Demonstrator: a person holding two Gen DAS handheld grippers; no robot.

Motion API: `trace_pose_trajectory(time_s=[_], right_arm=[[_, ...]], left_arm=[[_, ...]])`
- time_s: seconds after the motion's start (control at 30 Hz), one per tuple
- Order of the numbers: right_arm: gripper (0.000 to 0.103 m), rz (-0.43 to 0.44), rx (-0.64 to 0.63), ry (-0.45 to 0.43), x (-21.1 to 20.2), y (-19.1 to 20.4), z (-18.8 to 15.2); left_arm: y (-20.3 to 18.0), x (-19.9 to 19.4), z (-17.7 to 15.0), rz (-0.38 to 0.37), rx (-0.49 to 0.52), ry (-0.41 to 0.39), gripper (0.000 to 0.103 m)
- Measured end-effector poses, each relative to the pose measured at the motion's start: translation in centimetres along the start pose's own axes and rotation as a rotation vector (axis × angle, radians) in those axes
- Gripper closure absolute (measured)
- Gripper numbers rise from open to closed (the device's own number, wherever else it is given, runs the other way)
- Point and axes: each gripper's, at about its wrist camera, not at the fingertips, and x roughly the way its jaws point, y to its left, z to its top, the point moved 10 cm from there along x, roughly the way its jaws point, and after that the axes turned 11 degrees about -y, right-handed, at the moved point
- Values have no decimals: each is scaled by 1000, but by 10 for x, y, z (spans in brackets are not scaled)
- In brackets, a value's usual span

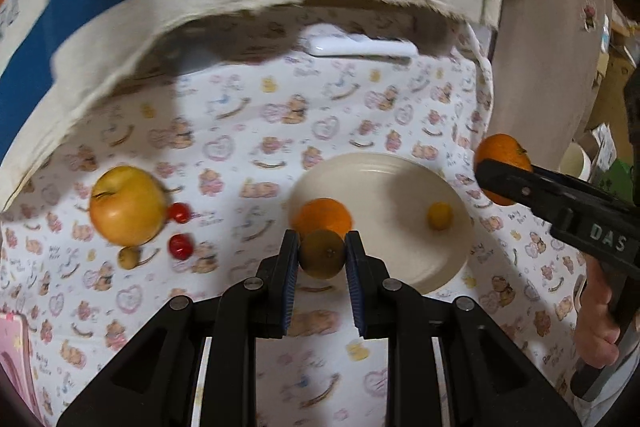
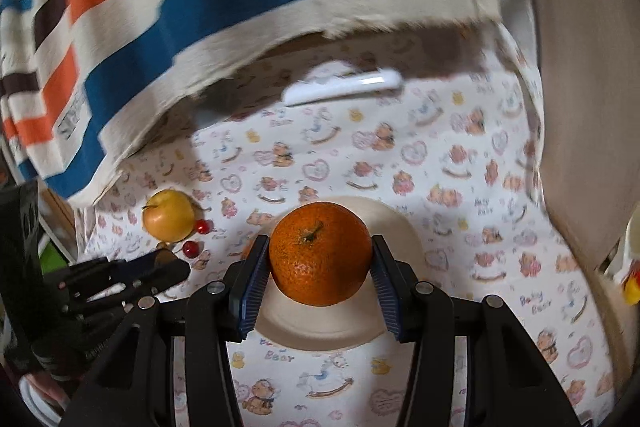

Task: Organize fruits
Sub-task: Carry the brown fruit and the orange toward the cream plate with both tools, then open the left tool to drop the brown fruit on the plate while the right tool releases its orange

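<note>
At the bottom centre of each wrist view, your left gripper is clamped on a small green fruit and your right gripper on an orange; lower both gently onto the plate beside the fruit there.

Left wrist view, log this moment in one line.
left gripper: shut on small green fruit | right gripper: shut on orange | plate: one orange, one small yellow fruit

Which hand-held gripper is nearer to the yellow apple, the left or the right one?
Left. The left hand-held gripper, shut on a small green fruit, sits between the yellow apple and the plate. The right hand-held gripper holds an orange farther away.
</note>
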Motion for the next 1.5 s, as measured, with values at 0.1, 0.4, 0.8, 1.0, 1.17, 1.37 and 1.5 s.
trace_pose_trajectory(time_s=[0.1, 0.4, 0.8, 1.0, 1.17, 1.37, 1.5], right_arm=[[52, -16, 35, 25, 7, -15, -4], [52, -37, 84, 52, 14, -33, -10], [52, -47, 83, 99, 26, -37, -22], [52, -51, 83, 113, 28, -37, -27], [52, -47, 82, 121, 29, -36, -29], [52, -49, 84, 121, 29, -35, -29], [52, -49, 85, 118, 29, -35, -29]], left_arm=[[-19, 14, -5, -26, 32, 38, 81], [-45, 52, -29, -70, 30, 149, 81], [-40, 63, -39, -56, 41, 183, 81], [-33, 70, -44, -43, 29, 208, 81], [-32, 71, -44, -52, 20, 208, 81], [-32, 65, -39, -45, 33, 178, 55], [-29, 53, -30, -24, 49, 138, 55]])
